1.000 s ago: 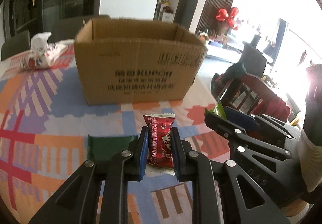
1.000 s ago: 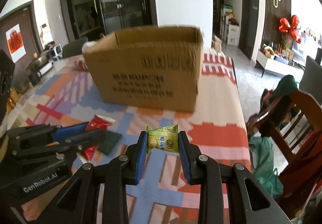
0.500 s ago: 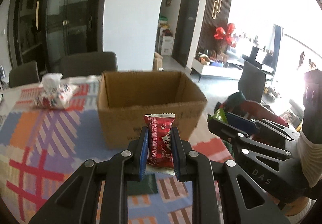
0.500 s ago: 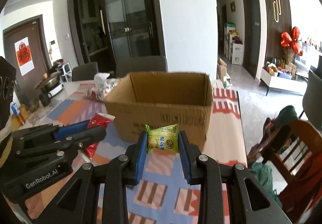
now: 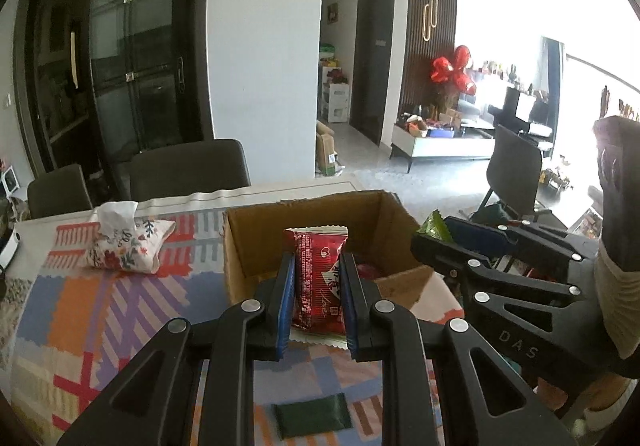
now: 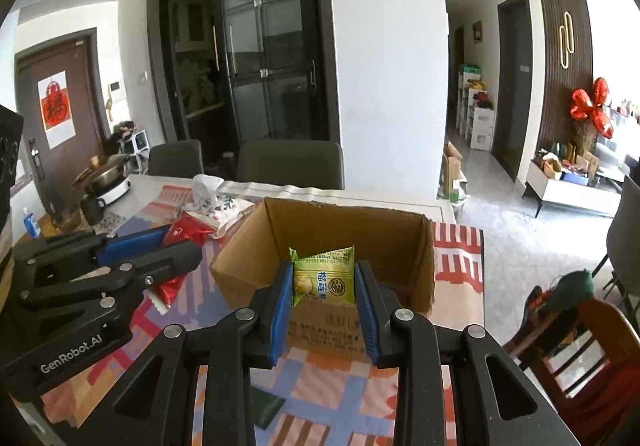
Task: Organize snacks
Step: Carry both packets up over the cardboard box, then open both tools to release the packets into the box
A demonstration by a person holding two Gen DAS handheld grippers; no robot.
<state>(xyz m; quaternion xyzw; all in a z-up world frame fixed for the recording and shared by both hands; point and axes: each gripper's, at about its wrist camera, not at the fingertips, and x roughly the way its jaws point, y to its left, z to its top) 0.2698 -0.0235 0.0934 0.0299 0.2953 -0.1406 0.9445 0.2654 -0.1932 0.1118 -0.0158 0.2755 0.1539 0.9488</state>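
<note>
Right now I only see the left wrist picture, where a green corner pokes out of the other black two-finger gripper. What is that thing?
Observer: A yellow-green foil snack packet with a round emblem. The right gripper is shut on it.
Operator: Where is it relative to the brown box?
Observer: In the right wrist view it lines up with the open top of the cardboard box. I cannot tell how high above it.
Operator: Anything else I miss?
Observer: At the far left of that view, a metal pot stands on a white cooker.
</note>
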